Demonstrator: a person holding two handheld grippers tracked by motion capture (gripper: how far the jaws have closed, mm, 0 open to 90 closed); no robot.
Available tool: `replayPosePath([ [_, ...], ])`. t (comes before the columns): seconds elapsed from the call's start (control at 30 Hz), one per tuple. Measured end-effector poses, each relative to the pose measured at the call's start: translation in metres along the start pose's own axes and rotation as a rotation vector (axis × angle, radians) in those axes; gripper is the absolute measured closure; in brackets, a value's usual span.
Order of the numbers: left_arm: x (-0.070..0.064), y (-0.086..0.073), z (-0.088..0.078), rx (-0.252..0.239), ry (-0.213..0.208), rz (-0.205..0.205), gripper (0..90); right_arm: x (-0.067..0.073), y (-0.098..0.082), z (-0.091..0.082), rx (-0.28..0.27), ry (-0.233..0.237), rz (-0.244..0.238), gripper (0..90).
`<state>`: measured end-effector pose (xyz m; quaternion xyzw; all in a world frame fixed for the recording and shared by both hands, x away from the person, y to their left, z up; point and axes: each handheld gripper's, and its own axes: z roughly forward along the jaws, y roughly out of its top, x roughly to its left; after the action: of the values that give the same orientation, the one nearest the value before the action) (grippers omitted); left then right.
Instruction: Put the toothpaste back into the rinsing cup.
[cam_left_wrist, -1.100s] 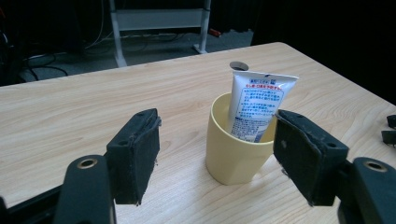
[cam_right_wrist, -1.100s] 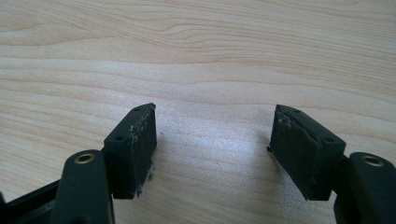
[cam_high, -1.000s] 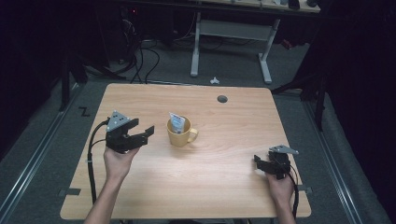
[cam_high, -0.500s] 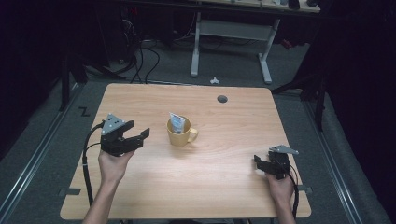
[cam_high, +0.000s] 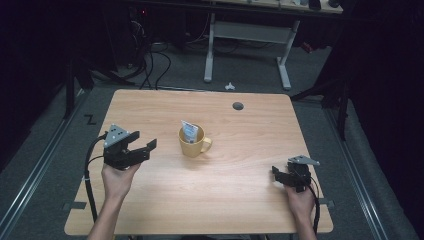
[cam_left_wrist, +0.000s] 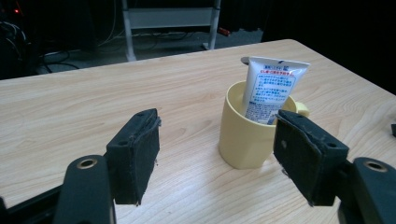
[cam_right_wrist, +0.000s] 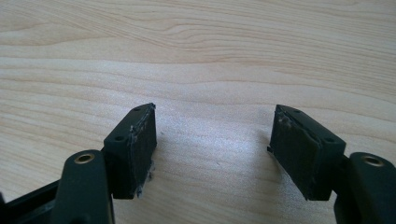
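Observation:
A yellow mug (cam_high: 191, 144) stands near the middle of the wooden table (cam_high: 240, 210), its handle turned to the right. A white tube (cam_high: 189, 131) with a blue label stands upright inside it. In the left gripper view the mug (cam_left_wrist: 245, 135) and tube (cam_left_wrist: 269, 88) sit just beyond the right jaw. My left gripper (cam_high: 148, 148) is held open to the left of the mug, apart from it, nothing between its jaws. My right gripper (cam_high: 275, 173) rests low at the table's right front, open over bare wood (cam_right_wrist: 212, 140).
A round cable hole (cam_high: 238, 106) lies in the table's far right part. Beyond the table stand a white desk frame (cam_high: 247, 35) and cables on the dark floor. A small white object (cam_high: 229, 86) lies on the floor behind the far edge.
My left gripper has drawn back to the left, away from the mug. The right gripper and the mug have stayed put.

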<state>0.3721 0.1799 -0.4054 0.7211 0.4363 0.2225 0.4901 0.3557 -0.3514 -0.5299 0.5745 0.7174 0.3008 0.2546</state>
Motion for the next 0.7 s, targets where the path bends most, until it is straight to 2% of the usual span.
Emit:
replayPosePath([
  [0.7, 0.01, -0.013, -0.014, -0.008, 0.01, -0.034, 31.6, 0.0, 0.0, 0.0, 0.001, 0.0, 0.0, 31.7],
])
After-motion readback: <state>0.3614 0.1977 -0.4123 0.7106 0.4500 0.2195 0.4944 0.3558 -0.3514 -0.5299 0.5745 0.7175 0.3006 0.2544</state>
